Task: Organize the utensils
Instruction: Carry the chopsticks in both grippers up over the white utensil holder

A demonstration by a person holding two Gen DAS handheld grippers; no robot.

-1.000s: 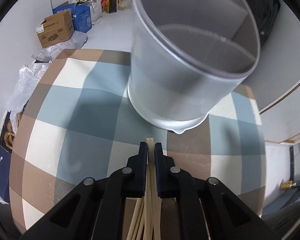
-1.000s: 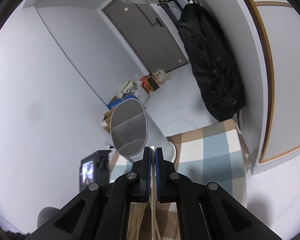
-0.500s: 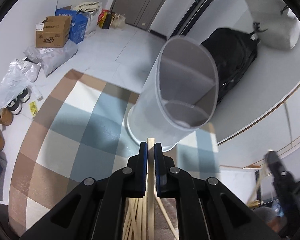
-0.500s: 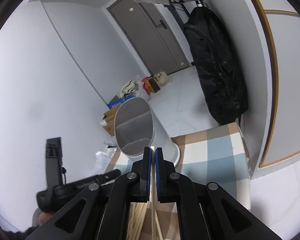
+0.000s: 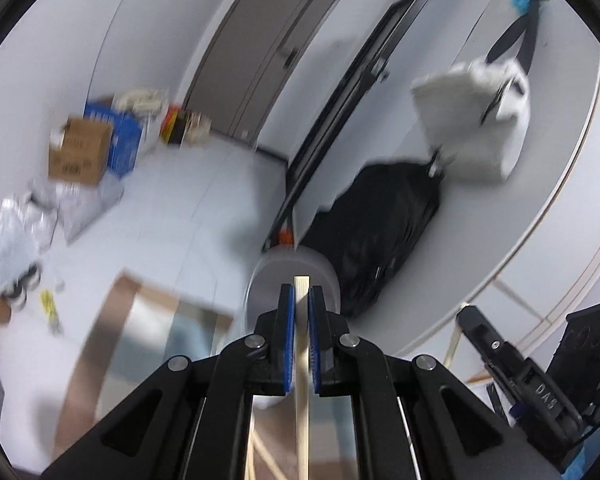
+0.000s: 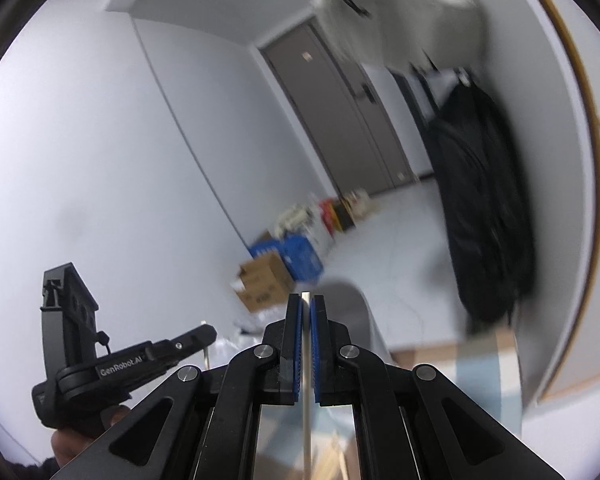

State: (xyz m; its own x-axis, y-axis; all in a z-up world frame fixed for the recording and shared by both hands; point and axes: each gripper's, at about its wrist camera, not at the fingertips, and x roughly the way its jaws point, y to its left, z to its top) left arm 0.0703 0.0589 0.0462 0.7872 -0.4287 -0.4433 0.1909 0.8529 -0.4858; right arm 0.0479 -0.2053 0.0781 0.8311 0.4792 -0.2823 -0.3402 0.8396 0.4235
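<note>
The left gripper (image 5: 299, 300) and right gripper (image 6: 306, 308) each clamp a pale wooden chopstick (image 5: 302, 360), its long axis along the fingers, tip toward the grey cylindrical utensil holder (image 5: 292, 268) ahead on the checked counter (image 5: 140, 320).

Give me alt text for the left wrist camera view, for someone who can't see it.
The left claw is shut on a wooden chopstick pointing toward a grey holder on a checked cloth. Behind, blurred by motion: a grey door, boxes and a black bag; the right claw enters at the lower right.
</note>
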